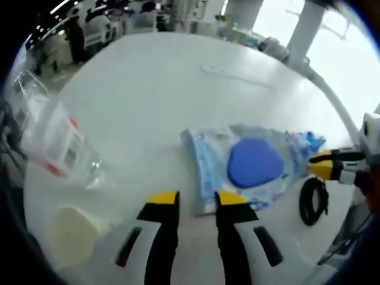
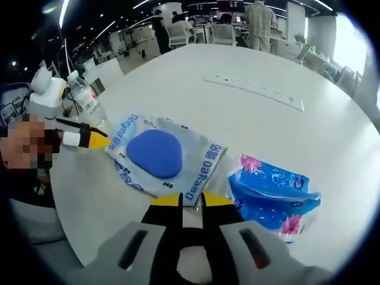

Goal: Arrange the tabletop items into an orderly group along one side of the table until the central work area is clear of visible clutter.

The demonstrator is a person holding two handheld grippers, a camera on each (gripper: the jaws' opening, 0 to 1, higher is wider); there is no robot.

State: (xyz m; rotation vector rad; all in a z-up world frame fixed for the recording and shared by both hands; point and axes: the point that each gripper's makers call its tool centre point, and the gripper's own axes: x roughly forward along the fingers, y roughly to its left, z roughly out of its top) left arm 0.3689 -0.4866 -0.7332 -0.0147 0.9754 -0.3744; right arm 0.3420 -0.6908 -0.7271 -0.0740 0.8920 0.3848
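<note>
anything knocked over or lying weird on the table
Yes: the clear plastic bottle lies on its side near the table edge instead of standing. The blue-and-white packet sits flat mid-table, apparently intact.

Place: open-plan office or lab hall.
Table: large white round table [image 2: 279,127] with a power strip [image 2: 254,90] on it.
Background: rows of desks with white chairs [image 2: 222,32], people standing [image 2: 259,22].
Ceiling: dark, long strip lights [image 2: 105,28].
</note>
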